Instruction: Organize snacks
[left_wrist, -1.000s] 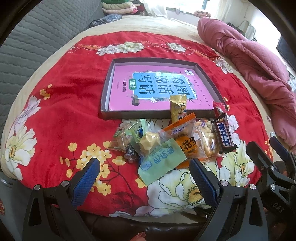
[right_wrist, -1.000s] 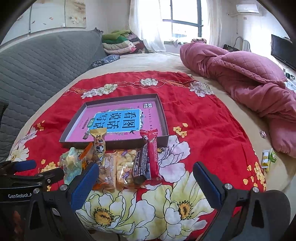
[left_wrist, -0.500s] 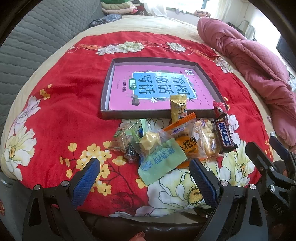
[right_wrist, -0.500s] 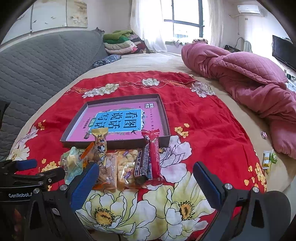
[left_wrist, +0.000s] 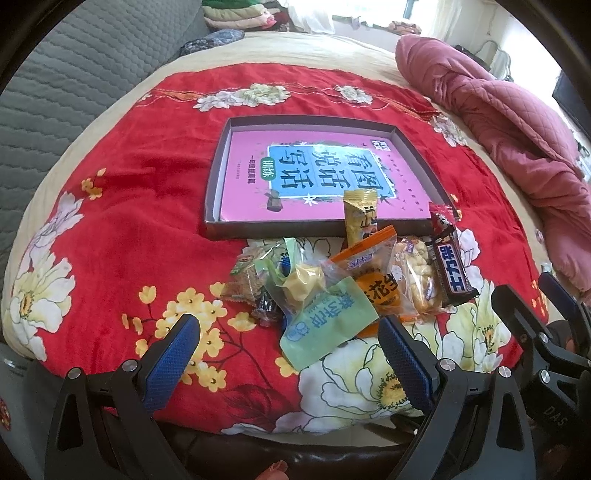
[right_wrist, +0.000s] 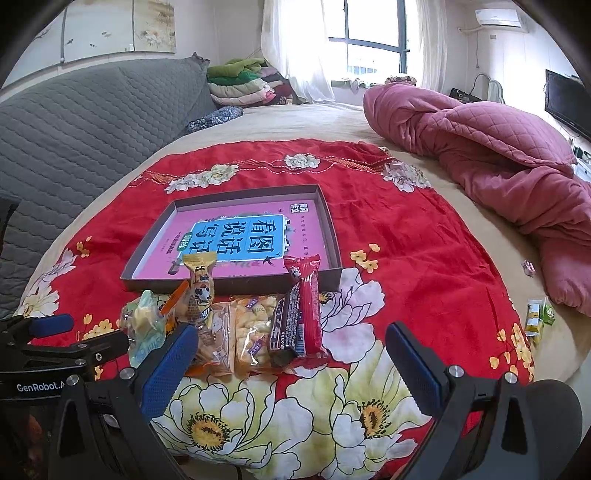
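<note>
Snacks sit heaped on the red floral blanket, just in front of the shallow box with the pink book inside. Left gripper hovers low over the near edge of the pile, jaws spread wide, nothing between them, the pale green packet lying right in the gap ahead. Right gripper hangs beside it, jaws also spread and empty, looking onto the puffed-snack bags and the dark chocolate bar lying against the red wrapper. A yellow packet leans up on the box's front wall; the orange packet rests in the middle of the heap. Off to the right, two small packets lie on the beige sheet near the pink quilt, well apart from the pile.
</note>
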